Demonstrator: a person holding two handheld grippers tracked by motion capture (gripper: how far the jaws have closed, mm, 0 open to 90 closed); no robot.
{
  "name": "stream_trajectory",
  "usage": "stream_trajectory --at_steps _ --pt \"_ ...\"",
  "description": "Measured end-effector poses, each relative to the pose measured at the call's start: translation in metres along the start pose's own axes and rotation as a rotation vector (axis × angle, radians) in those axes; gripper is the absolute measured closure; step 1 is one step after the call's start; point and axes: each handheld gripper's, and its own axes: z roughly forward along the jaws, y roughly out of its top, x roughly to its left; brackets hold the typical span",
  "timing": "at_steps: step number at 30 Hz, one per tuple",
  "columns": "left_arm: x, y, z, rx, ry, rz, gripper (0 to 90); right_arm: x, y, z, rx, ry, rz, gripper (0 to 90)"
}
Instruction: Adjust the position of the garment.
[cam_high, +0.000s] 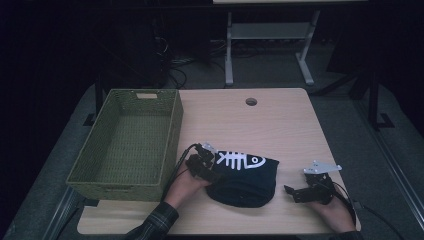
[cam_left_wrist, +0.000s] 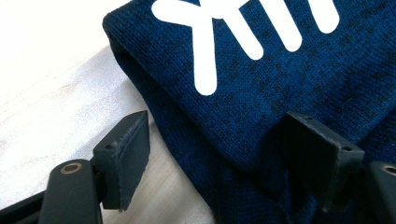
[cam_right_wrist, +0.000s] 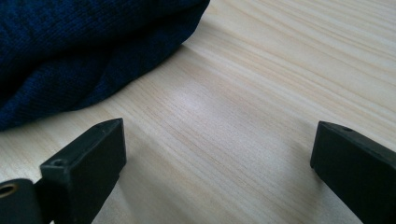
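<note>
The dark blue knitted sweater (cam_high: 242, 179) with a white fish-bone picture lies folded in a soft bundle on the wooden table (cam_high: 280, 125), near the front edge and between our two hands. We think it is light and floppy, not slippery and not easy to break, so it will sag and fall open if we lift it by one corner. We think the best hold is on the thick folded edges, one on each side. Our left gripper (cam_left_wrist: 224, 158) has its jaws wide, with the folded edge of the sweater between them, one jaw over the cloth and one over the table, not pinching yet. Our right gripper (cam_right_wrist: 219, 163) is wide open too, over bare table just beside the sweater. A green woven basket (cam_high: 172, 130) stands to the left.
</note>
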Motion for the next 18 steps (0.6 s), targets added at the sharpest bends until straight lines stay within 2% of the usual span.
stream_trajectory --at_steps 6,11,16,18 --pt "0.0000 0.0006 0.0000 -0.006 -0.070 0.001 43.5 -0.0001 0.0005 0.0007 0.000 0.001 -0.003 2.7" --pt "0.0013 0.0011 0.0014 0.000 -0.126 -0.013 59.2 0.0003 0.0008 0.0012 0.000 0.003 -0.005 2.7" --pt "0.0022 0.0027 0.0019 0.009 -0.144 -0.010 69.7 0.0007 0.0010 0.0014 -0.001 0.004 -0.003 2.7" --pt "-0.0029 0.0077 0.0011 0.039 -0.115 0.026 72.3 0.0007 0.0010 0.0014 0.000 0.004 -0.004 2.7"
